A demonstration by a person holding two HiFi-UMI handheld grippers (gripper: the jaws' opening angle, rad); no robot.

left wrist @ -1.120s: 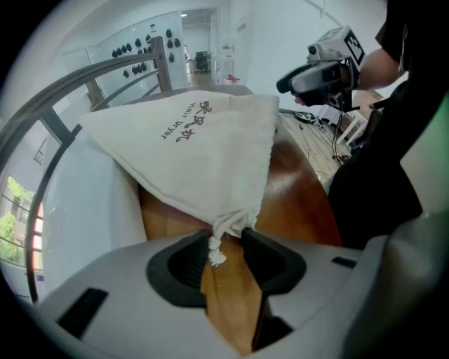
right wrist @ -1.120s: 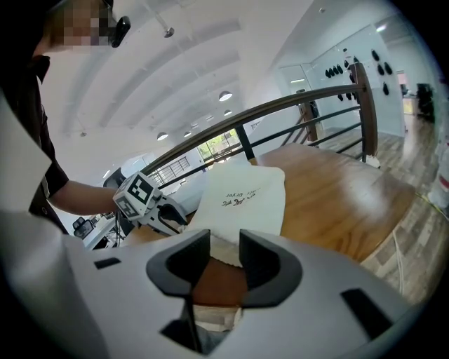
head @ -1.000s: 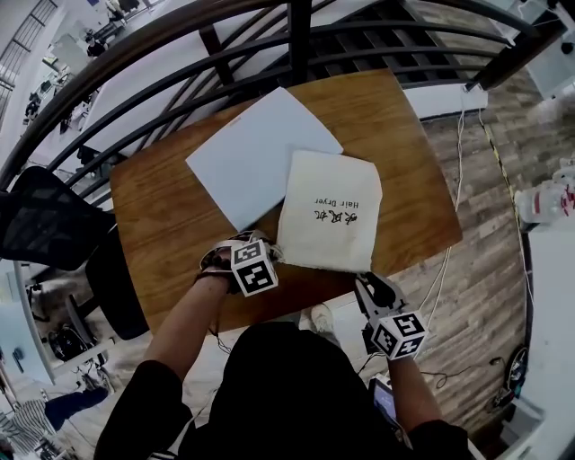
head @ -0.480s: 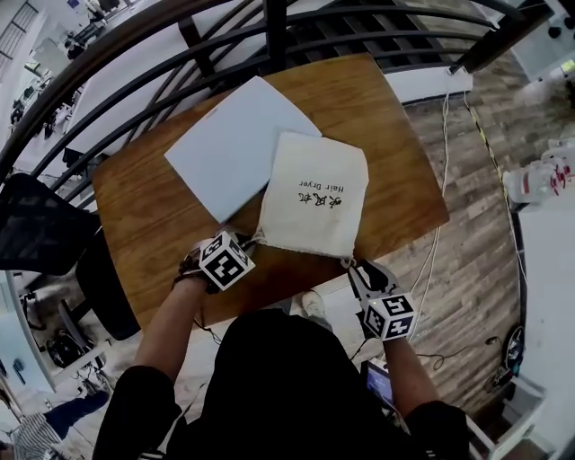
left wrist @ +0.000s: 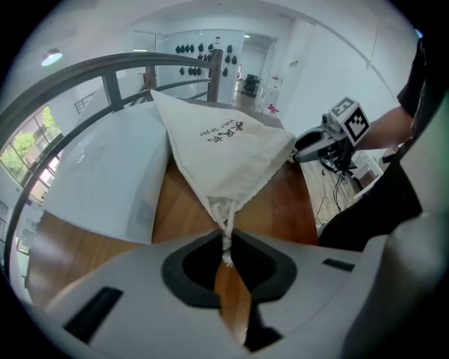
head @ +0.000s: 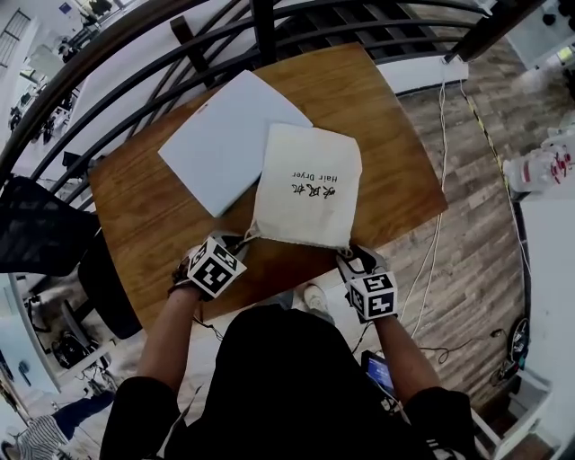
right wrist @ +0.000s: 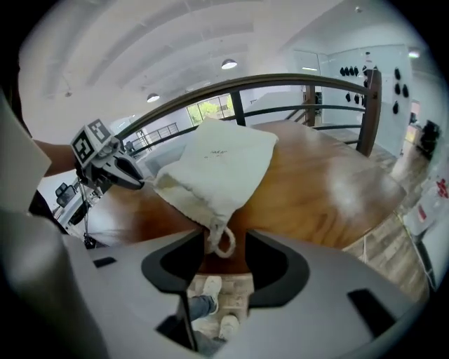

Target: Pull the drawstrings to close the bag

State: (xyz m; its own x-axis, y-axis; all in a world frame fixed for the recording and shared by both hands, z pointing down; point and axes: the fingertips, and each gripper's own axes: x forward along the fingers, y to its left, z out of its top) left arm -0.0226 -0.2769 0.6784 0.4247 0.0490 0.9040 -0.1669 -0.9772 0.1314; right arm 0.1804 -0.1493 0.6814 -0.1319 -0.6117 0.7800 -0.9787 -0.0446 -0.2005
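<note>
A cream drawstring bag (head: pixel 305 184) with black print lies flat on the wooden table (head: pixel 386 135), its mouth toward me. My left gripper (head: pixel 238 241) is at the mouth's left corner, shut on the left drawstring (left wrist: pixel 226 235), which runs taut from the puckered corner. My right gripper (head: pixel 350 256) is at the right corner. Its jaws are opening, and the knotted loop of the right drawstring (right wrist: pixel 223 242) hangs loose between them with a gap on each side. In the left gripper view the bag (left wrist: pixel 224 147) fans away from the jaws.
A large white sheet (head: pixel 225 135) lies on the table, partly under the bag's left side. A dark curved railing (head: pixel 260 27) runs behind the table. A black chair (head: pixel 45 234) stands at the left. Cables trail over the plank floor (head: pixel 476 225) to the right.
My left gripper has closed on the left drawstring and drawn that corner to a point. My right gripper has risen from below the table edge to the bag's right corner.
</note>
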